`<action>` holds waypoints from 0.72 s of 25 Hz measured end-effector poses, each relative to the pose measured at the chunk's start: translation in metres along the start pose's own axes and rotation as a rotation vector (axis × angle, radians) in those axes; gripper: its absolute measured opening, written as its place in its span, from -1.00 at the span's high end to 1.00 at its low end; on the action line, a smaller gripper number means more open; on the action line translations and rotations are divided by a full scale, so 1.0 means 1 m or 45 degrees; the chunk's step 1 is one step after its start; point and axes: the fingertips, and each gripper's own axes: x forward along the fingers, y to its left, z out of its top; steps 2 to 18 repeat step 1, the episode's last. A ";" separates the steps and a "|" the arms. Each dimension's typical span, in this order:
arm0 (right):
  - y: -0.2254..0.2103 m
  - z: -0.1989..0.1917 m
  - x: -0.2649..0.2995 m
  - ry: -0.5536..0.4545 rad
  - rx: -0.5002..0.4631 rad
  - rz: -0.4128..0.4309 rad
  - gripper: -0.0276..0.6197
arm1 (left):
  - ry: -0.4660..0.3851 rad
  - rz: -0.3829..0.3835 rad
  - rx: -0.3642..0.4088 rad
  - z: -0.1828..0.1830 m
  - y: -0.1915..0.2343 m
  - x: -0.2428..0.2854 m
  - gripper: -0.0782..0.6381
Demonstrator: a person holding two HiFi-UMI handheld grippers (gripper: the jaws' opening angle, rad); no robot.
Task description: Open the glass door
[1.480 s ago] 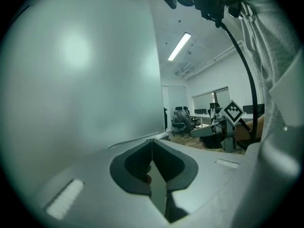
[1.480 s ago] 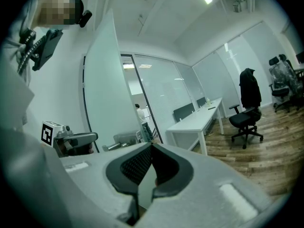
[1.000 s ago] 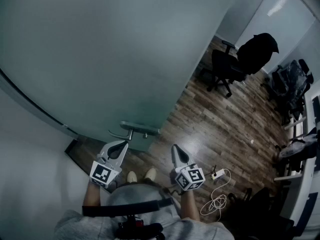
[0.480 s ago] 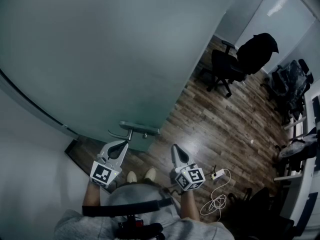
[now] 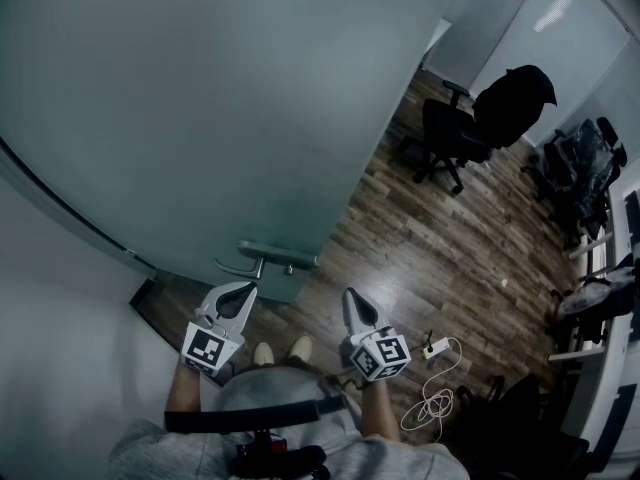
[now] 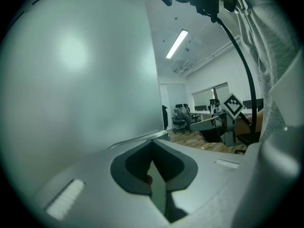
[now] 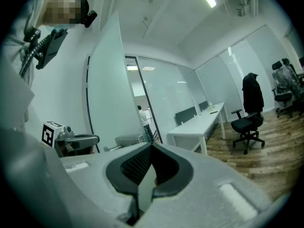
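Sighting distant person [image 7: 142, 118]: right tongs [image 7: 152, 148] only.

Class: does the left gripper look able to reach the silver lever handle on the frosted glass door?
Probably yes: the left gripper sits close to the silver lever handle with nothing between them, though its fingers are shut.

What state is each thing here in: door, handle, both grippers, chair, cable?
glass door: partly open
door handle: level, not gripped
left gripper: shut, empty
right gripper: shut, empty
office chair: upright, dark jacket over its back
white cable: loosely coiled on the floor
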 end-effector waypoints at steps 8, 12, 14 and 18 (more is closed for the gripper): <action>0.000 0.000 0.000 0.002 -0.001 0.000 0.91 | -0.008 0.003 0.008 0.001 0.000 0.000 0.77; 0.000 0.000 0.000 0.002 -0.001 0.000 0.91 | -0.008 0.003 0.008 0.001 0.000 0.000 0.77; 0.000 0.000 0.000 0.002 -0.001 0.000 0.91 | -0.008 0.003 0.008 0.001 0.000 0.000 0.77; 0.000 0.000 0.000 0.002 -0.001 0.000 0.91 | -0.008 0.003 0.008 0.001 0.000 0.000 0.77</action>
